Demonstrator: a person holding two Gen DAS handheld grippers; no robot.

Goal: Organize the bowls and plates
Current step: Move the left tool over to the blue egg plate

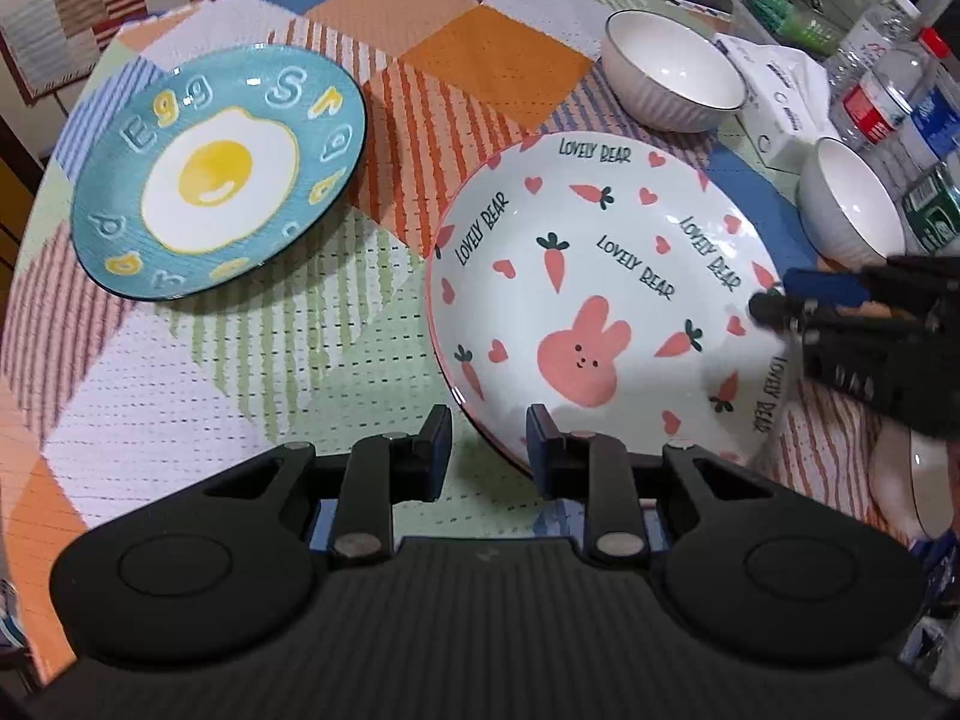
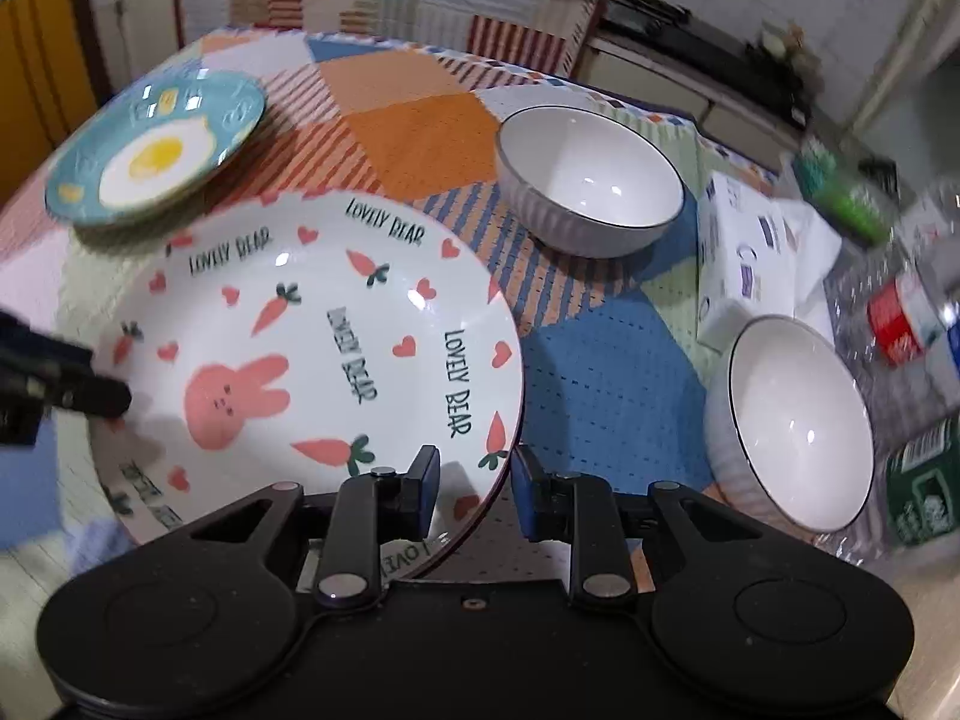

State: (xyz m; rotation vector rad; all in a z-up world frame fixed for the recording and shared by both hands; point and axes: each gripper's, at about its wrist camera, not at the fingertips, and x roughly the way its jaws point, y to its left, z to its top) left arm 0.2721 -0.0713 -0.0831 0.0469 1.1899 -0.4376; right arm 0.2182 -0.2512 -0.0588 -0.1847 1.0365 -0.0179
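A white plate (image 1: pixel 600 276) (image 2: pixel 336 360) with a pink bunny, carrots and "LOVELY BEAR" lies on the patchwork tablecloth (image 1: pixel 492 54). My left gripper (image 1: pixel 487 438) is shut on its near-left rim, which runs across the gap from one fingertip to the other. My right gripper (image 2: pixel 477 480) straddles the opposite rim: one finger is over the plate's inside, the other just outside the edge, and plate surface shows between them. A blue fried-egg plate (image 1: pixel 216 174) (image 2: pixel 156 156) sits to the left. Two white ribbed bowls (image 1: pixel 672 72) (image 1: pixel 852 198) stand behind and to the right.
A white tissue box (image 1: pixel 780 102) lies between the two bowls. Plastic bottles (image 1: pixel 888 90) and a green carton (image 1: pixel 933 210) crowd the right edge. Part of another white bowl (image 1: pixel 912 480) shows low on the right. A cloth-covered bench stands beyond the table.
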